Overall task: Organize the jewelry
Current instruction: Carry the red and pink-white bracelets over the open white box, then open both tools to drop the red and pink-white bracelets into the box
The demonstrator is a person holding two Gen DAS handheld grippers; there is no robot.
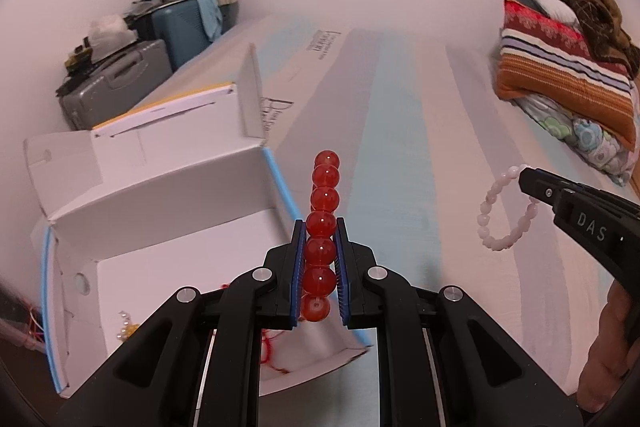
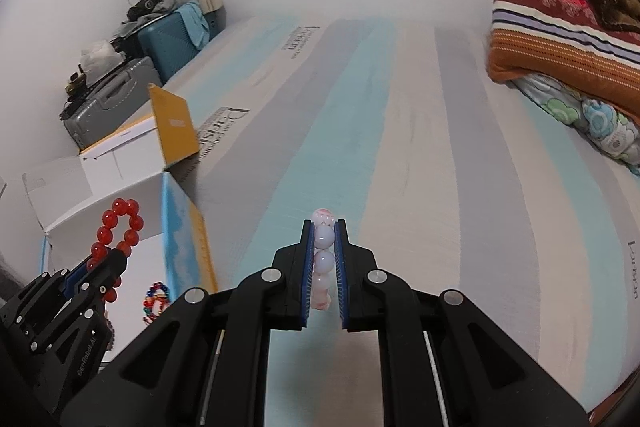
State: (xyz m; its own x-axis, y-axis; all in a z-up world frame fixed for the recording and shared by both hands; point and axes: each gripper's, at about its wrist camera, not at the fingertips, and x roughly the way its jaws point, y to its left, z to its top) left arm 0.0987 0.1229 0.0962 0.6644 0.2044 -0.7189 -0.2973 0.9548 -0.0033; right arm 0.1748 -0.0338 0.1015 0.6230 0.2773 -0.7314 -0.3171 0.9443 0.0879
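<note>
My left gripper [image 1: 320, 227] is shut on a red bead bracelet [image 1: 325, 198], held edge-on above the right side of an open white cardboard box [image 1: 168, 211]. In the right wrist view the left gripper [image 2: 105, 259] and the red bracelet [image 2: 120, 223] show over the box [image 2: 120, 195]. My right gripper [image 2: 324, 225] is shut on a pale pink bead bracelet [image 2: 323, 259], held above the striped bed sheet. In the left wrist view the right gripper [image 1: 524, 177] holds that pink bracelet [image 1: 490, 223] in the air, right of the box.
Inside the box lie a multicoloured bead bracelet [image 2: 157, 301], a small yellow piece [image 1: 127, 329] and red thread [image 1: 266, 347]. The striped sheet [image 2: 380, 131] runs ahead. Folded blankets [image 2: 560, 39] lie at the far right. Suitcases [image 2: 116, 95] stand by the left wall.
</note>
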